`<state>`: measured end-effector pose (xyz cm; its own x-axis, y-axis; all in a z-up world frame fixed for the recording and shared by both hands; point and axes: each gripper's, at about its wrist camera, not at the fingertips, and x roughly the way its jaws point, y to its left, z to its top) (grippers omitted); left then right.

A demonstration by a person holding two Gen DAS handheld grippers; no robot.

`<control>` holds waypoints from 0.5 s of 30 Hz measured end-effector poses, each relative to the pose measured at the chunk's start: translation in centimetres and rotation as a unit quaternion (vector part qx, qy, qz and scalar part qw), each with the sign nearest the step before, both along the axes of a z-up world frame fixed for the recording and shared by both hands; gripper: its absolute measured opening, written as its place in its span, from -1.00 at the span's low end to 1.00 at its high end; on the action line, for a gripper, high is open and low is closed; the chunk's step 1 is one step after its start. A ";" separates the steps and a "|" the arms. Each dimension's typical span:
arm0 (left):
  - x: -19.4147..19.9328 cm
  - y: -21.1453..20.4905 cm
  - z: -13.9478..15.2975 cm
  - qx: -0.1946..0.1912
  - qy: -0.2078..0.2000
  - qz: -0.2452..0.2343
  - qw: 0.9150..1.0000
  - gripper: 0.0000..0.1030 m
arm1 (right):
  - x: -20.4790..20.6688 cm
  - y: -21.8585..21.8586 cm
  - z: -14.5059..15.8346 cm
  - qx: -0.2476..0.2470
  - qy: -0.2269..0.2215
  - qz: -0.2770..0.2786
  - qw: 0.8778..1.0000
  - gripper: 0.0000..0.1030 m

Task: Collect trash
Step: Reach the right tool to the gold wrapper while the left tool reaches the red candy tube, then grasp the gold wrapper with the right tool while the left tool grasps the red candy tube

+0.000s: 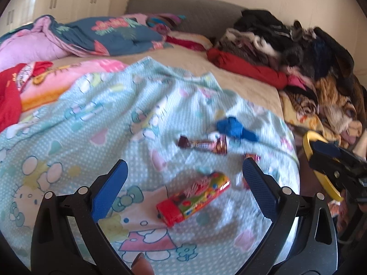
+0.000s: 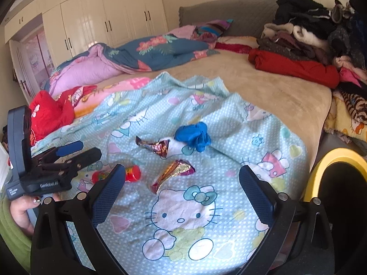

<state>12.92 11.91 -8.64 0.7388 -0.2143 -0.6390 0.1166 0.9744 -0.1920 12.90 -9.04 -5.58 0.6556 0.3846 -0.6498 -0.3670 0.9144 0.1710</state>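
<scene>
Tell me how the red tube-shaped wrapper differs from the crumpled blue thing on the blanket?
The red tube wrapper is long, stiff-looking and printed in many colours; the blue thing is a soft, plain wad. The tube lies nearest the left tongs, the blue wad farther up the bed. Both rest untouched on the Hello Kitty blanket.

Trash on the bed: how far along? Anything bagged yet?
Nothing looks collected. Both the left gripper and right gripper are open and hold nothing. In hand: the left gripper hovers over the red candy tube. Left on the Hello Kitty blanket: the candy tube, the brown wrapper, the foil wrapper and the blue crumpled piece. The yellow-rimmed bin stands beside the bed; its contents are not visible.
</scene>
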 end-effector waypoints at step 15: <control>1.2 -2.9 -5.0 0.067 0.089 -0.068 0.991 0.33 | 4.9 2.3 -4.5 0.032 0.101 0.001 0.994 0.84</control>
<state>14.15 9.05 -13.65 0.5817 -0.2080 -0.7864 0.2245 0.9703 -0.0906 17.78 -6.79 -10.12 0.5136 0.4313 -0.7418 -0.3217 0.8982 0.2996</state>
